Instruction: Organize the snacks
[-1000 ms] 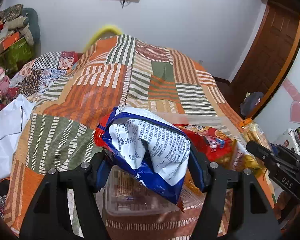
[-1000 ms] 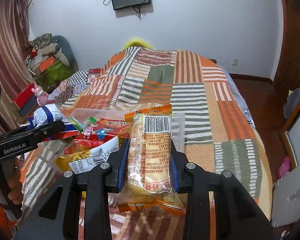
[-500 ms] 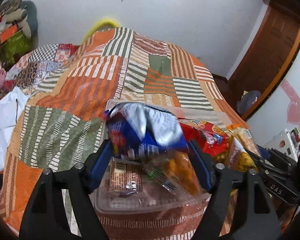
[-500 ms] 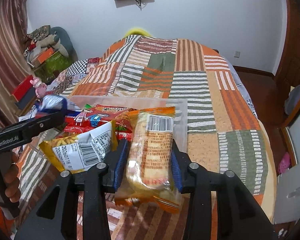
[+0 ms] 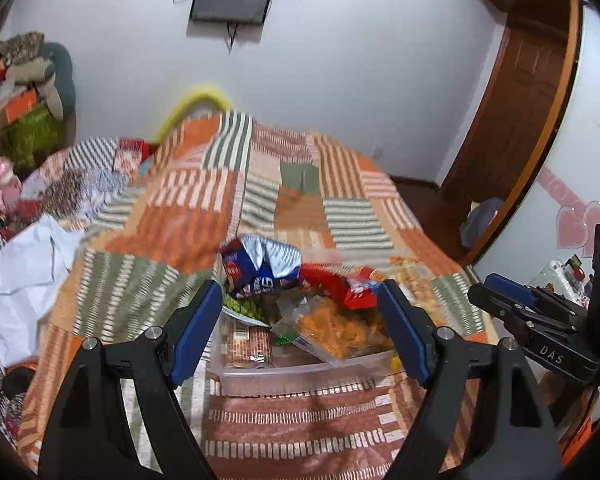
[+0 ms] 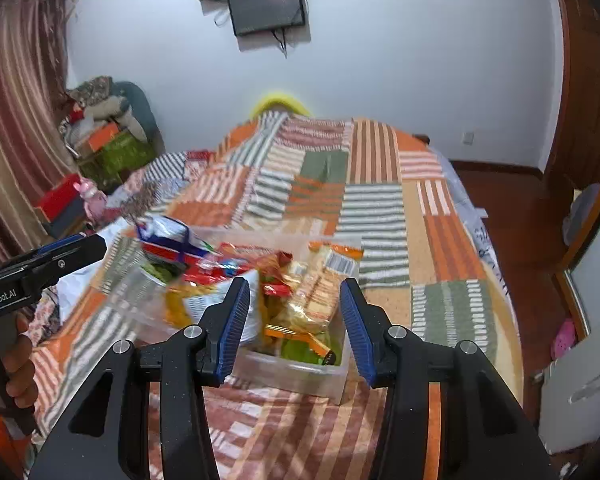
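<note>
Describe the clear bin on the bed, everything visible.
The clear plastic bin is a shallow, translucent rectangular tub, open-topped, sitting level on the striped patchwork bedspread. It is heaped past its rim with snack packets; the blue-and-white bag sits at its far left corner. Neither claw touches it, and both stand open above its near edge.

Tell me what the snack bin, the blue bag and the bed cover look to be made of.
Snack bin: clear, smooth plastic, apparently rigid; the packets show through its walls.
Blue bag: thin, shiny printed film, likely plastic or foil; it is crumpled and catches light.
Bed cover: matte woven cloth with striped patchwork blocks, it seems.
</note>
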